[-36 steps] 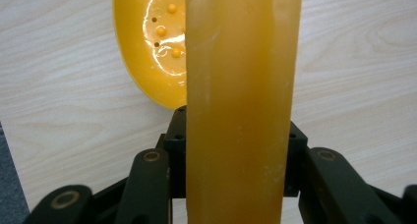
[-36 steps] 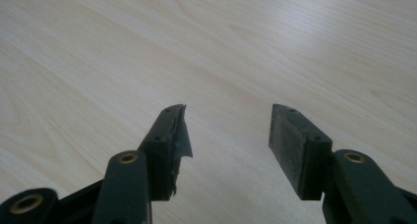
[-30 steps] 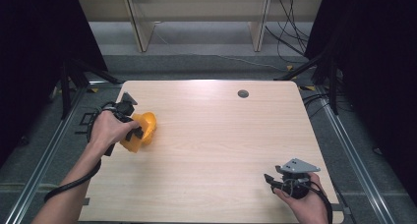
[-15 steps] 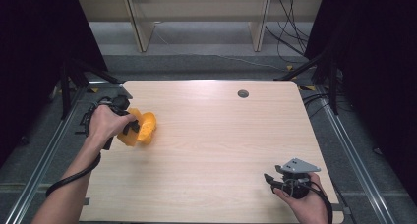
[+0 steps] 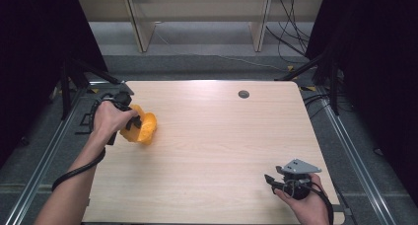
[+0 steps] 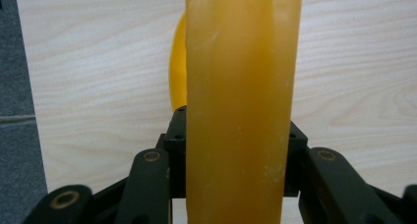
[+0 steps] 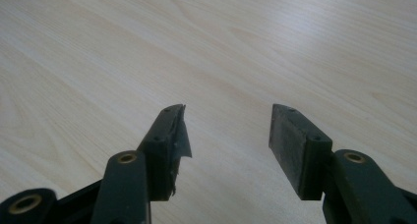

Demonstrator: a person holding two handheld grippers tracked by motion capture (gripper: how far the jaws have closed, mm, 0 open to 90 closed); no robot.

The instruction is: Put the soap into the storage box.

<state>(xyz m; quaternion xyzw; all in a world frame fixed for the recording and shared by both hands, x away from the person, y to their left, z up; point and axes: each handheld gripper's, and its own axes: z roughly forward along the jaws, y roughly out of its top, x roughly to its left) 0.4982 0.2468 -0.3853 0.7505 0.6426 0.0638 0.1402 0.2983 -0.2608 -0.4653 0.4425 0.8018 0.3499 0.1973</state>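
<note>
Behind the pale wooden worktop (image 5: 212, 151) you have a grey floor, wooden legs and loose cables. Your left hand-held gripper (image 5: 129, 120) holds the orange object (image 5: 142, 128), maybe a soft bowl or cup, near the far left edge of the worktop. In the left gripper view its jaws press on the orange wall from both sides. Compared with a second ago, the object sits a little more to the far left and looks more turned, so I think you are repositioning or tilting it and have not yet released it. Your right hand-held gripper (image 5: 274, 180) waits at the near right corner, in the same place as before. Its jaws stand wide apart, with nothing between them.
</note>
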